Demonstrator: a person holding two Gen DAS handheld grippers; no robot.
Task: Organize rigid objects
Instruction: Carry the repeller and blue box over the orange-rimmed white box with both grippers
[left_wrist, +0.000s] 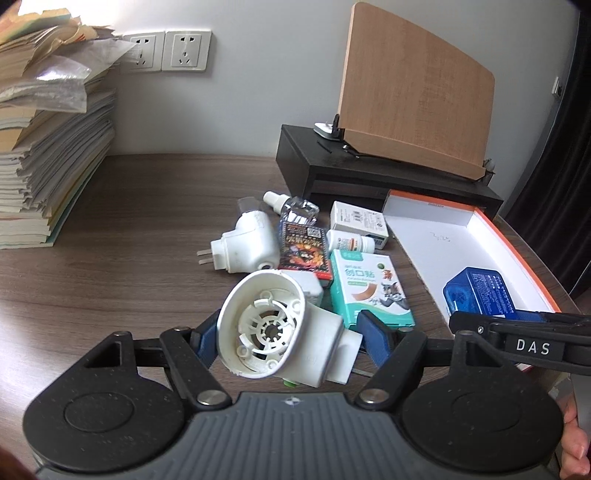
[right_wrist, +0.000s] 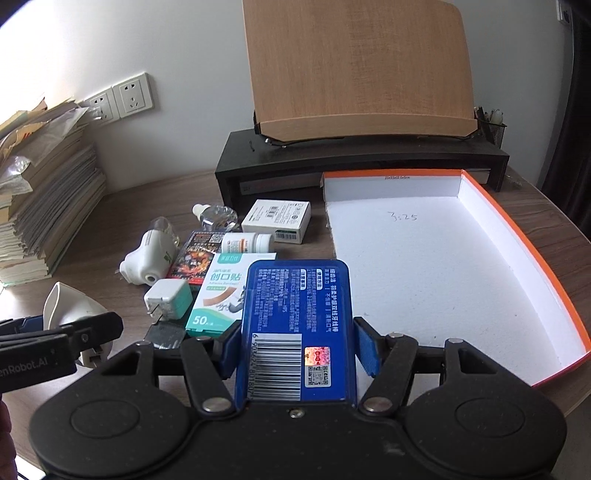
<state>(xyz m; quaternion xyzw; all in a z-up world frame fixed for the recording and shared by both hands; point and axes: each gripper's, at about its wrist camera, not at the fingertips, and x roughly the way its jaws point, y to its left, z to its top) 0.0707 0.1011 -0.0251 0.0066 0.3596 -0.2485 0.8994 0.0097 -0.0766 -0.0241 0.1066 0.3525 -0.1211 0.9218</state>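
My left gripper (left_wrist: 290, 338) is shut on a white plug-in device (left_wrist: 280, 328) with an open round end, held above the desk. My right gripper (right_wrist: 297, 349) is shut on a blue flat box (right_wrist: 297, 332) with a barcode, held just left of the orange-rimmed white tray (right_wrist: 424, 280). The blue box also shows in the left wrist view (left_wrist: 478, 293), over the tray (left_wrist: 436, 243). A pile lies on the desk: a teal bandage box (right_wrist: 218, 299), a white charger (right_wrist: 168, 297), a white plug-in vaporizer (right_wrist: 147, 260), a dark card pack (right_wrist: 192, 262), a pill bottle (right_wrist: 247, 242), a white carton (right_wrist: 277, 219) and a clear bottle (right_wrist: 216, 216).
A black monitor riser (right_wrist: 362, 162) with a wooden book stand (right_wrist: 362, 66) stands at the back. A tall stack of books and papers (left_wrist: 48, 147) fills the left. Wall sockets (left_wrist: 166, 50) are behind. The brown desk edge curves at the right.
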